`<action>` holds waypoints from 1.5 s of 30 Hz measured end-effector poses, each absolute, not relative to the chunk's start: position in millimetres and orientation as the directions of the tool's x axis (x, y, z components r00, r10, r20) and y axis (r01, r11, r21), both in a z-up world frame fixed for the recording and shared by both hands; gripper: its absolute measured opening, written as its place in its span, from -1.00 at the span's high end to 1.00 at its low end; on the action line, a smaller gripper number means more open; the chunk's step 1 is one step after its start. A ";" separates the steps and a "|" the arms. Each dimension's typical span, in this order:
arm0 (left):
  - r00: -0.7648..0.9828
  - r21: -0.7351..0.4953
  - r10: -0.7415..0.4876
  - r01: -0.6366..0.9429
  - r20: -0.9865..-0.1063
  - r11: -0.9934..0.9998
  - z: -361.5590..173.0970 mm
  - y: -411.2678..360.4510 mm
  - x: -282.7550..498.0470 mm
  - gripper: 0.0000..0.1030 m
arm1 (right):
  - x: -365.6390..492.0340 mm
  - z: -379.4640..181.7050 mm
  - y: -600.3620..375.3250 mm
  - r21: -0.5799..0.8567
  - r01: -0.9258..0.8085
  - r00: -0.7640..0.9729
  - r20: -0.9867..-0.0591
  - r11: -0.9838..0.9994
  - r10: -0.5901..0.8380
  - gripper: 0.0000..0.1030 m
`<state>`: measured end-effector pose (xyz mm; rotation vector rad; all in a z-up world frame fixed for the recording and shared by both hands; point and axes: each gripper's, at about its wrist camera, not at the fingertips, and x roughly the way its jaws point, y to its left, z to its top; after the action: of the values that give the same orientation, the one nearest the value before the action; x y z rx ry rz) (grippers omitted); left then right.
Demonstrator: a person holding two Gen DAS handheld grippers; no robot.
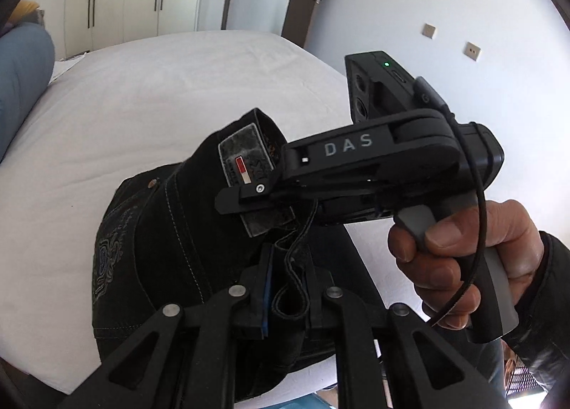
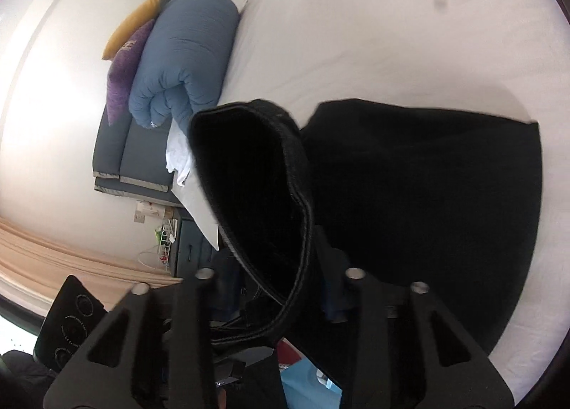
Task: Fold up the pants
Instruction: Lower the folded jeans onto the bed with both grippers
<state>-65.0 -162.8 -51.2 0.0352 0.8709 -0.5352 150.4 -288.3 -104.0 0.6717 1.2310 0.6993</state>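
While both claws pinch the black jeans (image 1: 149, 259) waistband, the left claw (image 1: 285, 288) sits right below the right claw (image 1: 249, 197), over the bed (image 1: 142, 95).

Bright daylight whitens the bed (image 1: 160, 95); the wall (image 2: 42, 117) glares beyond the tool, edges bend, dark cloth loses detail.

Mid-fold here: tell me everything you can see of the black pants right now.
The black pants look like dark denim with pale topstitching, a rivet, blue embroidery on a pocket and a grey waistband patch with a red-and-white tag. Most of them lie on the white bed; the waistband end is lifted. The right gripper pinches it at the patch, and the left gripper is closed on fabric beside a dangling black cord.
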 end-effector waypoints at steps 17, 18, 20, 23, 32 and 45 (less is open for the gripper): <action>0.469 -0.040 -0.392 0.601 -0.791 0.798 -87.5 -251.1 -57.6 0.76 | 150.8 -153.7 -356.5 0.746 -0.051 0.269 -0.630 0.664 0.728 0.59; 0.461 -0.041 -0.389 0.602 -0.798 0.797 -92.4 -253.6 -56.7 0.76 | 151.1 -159.5 -359.2 0.740 -0.046 0.268 -0.638 0.671 0.722 0.58; 0.451 -0.042 -0.389 0.608 -0.803 0.793 -96.9 -263.7 -57.4 0.76 | 149.9 -170.4 -366.8 0.739 -0.033 0.273 -0.641 0.672 0.718 0.58; 0.447 -0.037 -0.394 0.622 -0.803 0.782 -98.5 -272.0 -56.6 0.75 | 145.0 -179.5 -377.4 0.764 -0.021 0.306 -0.610 0.645 0.731 0.59; 0.413 -0.131 -0.513 0.669 -0.753 0.731 -87.1 -264.2 -71.3 -0.34 | 124.1 -180.3 -416.5 0.791 0.057 0.397 -0.578 0.609 0.713 0.36; 0.578 -0.178 -0.396 0.397 -0.714 0.900 -70.2 -138.0 -36.1 -0.55 | 108.9 -139.5 -406.1 0.749 -0.061 0.363 -0.598 0.659 0.714 0.14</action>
<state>-36.1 -138.0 -70.2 0.0011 0.8350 -0.4636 108.9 -406.1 -139.5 0.7064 1.0958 0.5559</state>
